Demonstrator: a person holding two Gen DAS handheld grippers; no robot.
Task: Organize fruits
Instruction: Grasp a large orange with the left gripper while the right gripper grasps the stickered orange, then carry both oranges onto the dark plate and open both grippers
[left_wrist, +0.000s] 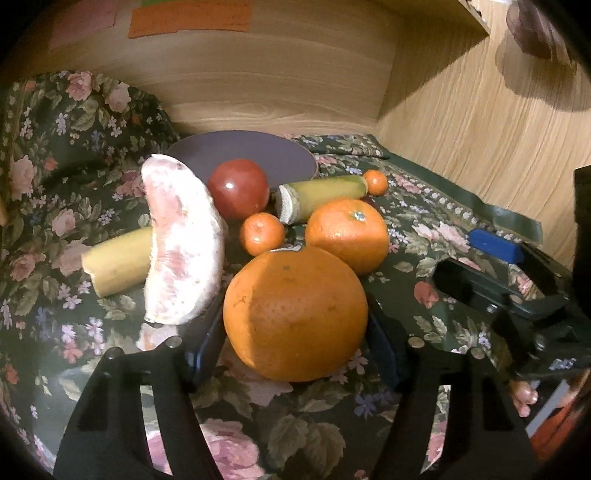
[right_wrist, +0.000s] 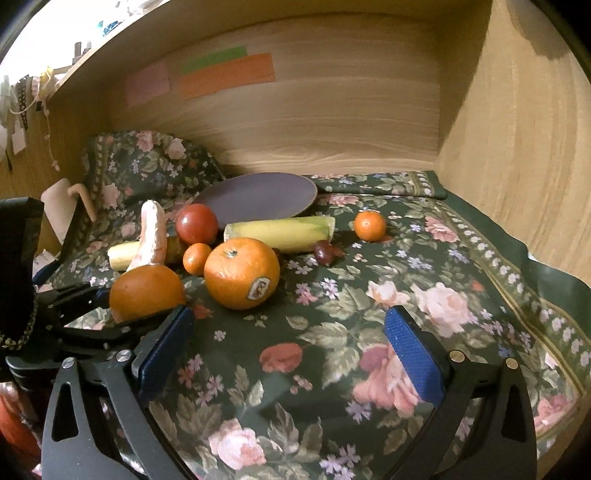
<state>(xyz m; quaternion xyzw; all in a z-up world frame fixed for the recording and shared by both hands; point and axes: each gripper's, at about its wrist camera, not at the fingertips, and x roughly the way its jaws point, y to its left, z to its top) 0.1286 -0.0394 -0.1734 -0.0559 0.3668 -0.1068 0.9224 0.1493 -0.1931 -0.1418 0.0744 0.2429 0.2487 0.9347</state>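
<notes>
The plate (right_wrist: 258, 195) is bare; left hand-held gripper (left_wrist: 295, 354) clasps an orange (left_wrist: 295, 314), right hand-held gripper (right_wrist: 291, 350) gapes wide, other fruit unsorted.

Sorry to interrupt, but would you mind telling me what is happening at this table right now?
A person is sorting fruit on a floral tablecloth with two handheld grippers. The left gripper is closed around a large orange at the front of the pile. The right gripper hangs open over bare cloth, holding nothing. The purple plate behind the fruit is empty; a second orange, tomato and mandarins sit on the cloth.
</notes>
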